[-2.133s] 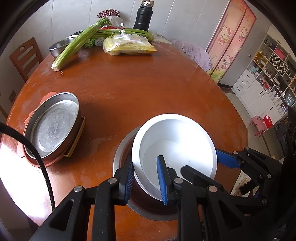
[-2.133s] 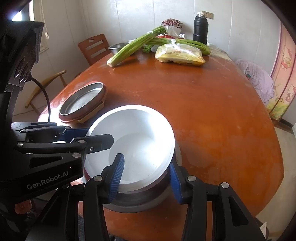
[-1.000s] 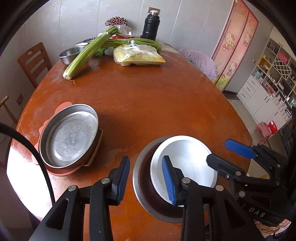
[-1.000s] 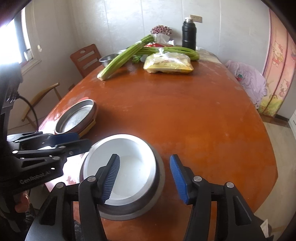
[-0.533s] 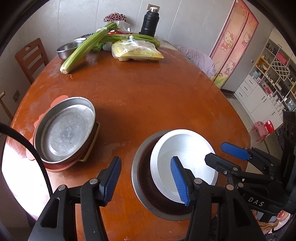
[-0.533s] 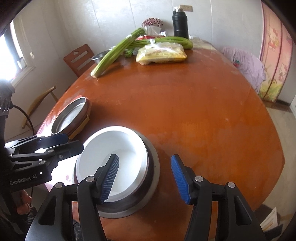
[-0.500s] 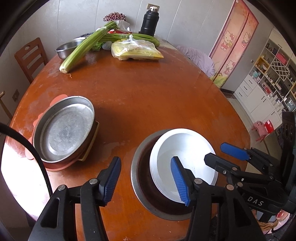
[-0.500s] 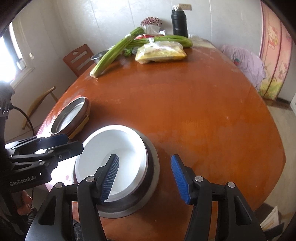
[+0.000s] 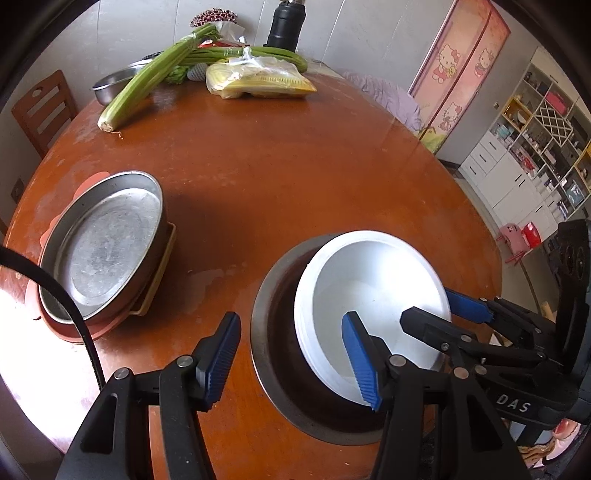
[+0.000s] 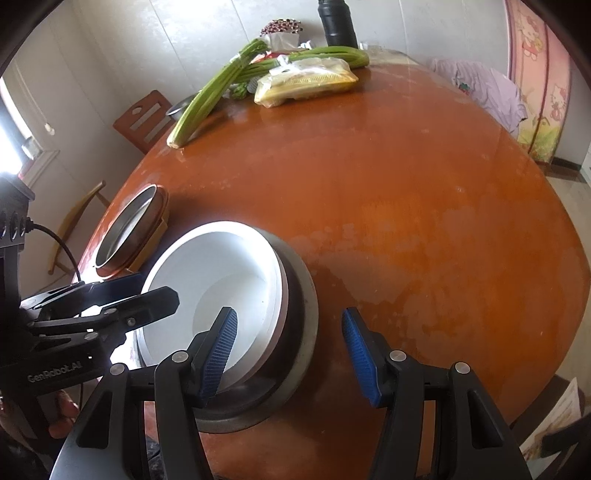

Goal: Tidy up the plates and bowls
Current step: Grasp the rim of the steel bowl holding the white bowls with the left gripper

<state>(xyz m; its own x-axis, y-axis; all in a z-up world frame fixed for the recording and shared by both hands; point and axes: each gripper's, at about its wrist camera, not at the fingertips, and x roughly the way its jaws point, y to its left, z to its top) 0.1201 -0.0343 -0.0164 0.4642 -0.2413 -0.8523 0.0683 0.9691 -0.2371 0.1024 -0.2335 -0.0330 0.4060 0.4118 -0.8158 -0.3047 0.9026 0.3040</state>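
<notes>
white bowl (image 9: 373,291) nested in steel bowl (image 9: 273,354) — left gripper (image 9: 295,358) and right gripper (image 10: 290,354) both released (jaws straddle the rims, gripping nothing).

Round orange-brown table (image 9: 295,177), worn finish. Near edge: steel bowl (image 9: 273,369). Left: orange plate (image 9: 66,334) and a yellow one (image 9: 157,284) under a metal pan. Far end: celery (image 9: 147,85), yellow bag (image 9: 258,79), black flask (image 9: 286,26), small steel bowl (image 9: 110,86)
</notes>
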